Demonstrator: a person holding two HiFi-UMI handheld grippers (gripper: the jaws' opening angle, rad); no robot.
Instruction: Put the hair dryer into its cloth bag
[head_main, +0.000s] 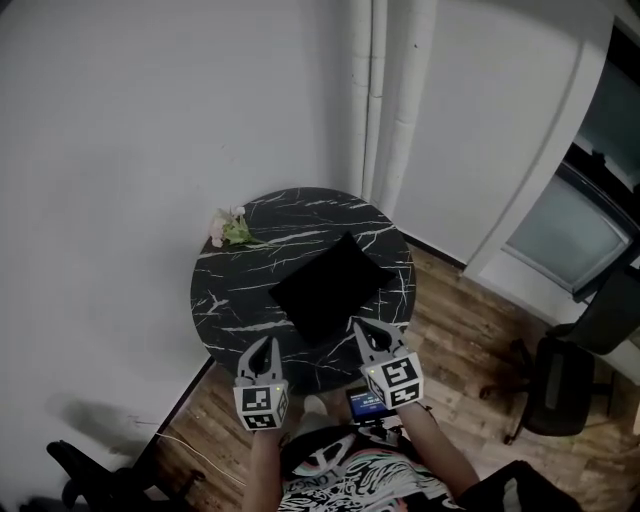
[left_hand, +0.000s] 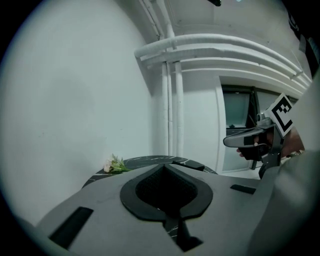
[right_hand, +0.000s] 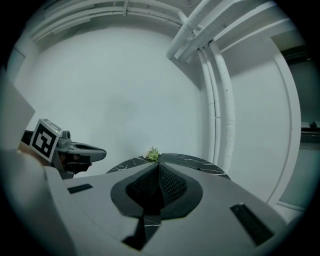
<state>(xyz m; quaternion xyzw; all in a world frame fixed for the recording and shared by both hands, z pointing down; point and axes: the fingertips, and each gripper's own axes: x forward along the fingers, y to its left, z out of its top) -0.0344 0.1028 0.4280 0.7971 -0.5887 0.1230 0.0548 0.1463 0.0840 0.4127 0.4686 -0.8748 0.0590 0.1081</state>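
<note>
Empty-handed at the bench (head_main: 225, 300)
My left gripper (head_main: 268, 343) and right gripper (head_main: 358, 325) have jaws together on nothing; beyond them the black cloth bag (head_main: 330, 283) lies flat mid-bench, probably soft and light, best pinched at an edge. I see no hair dryer.

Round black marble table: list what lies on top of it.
A black square cloth bag lies near its middle, a pale flower sprig at its left rim. Anything under or inside the bag is covered.

Grey left hand-held gripper (head_main: 267, 342) and right hand-held gripper (head_main: 357, 326) carry black-and-white marker cubes (head_main: 262, 405) (head_main: 394, 380).
</note>
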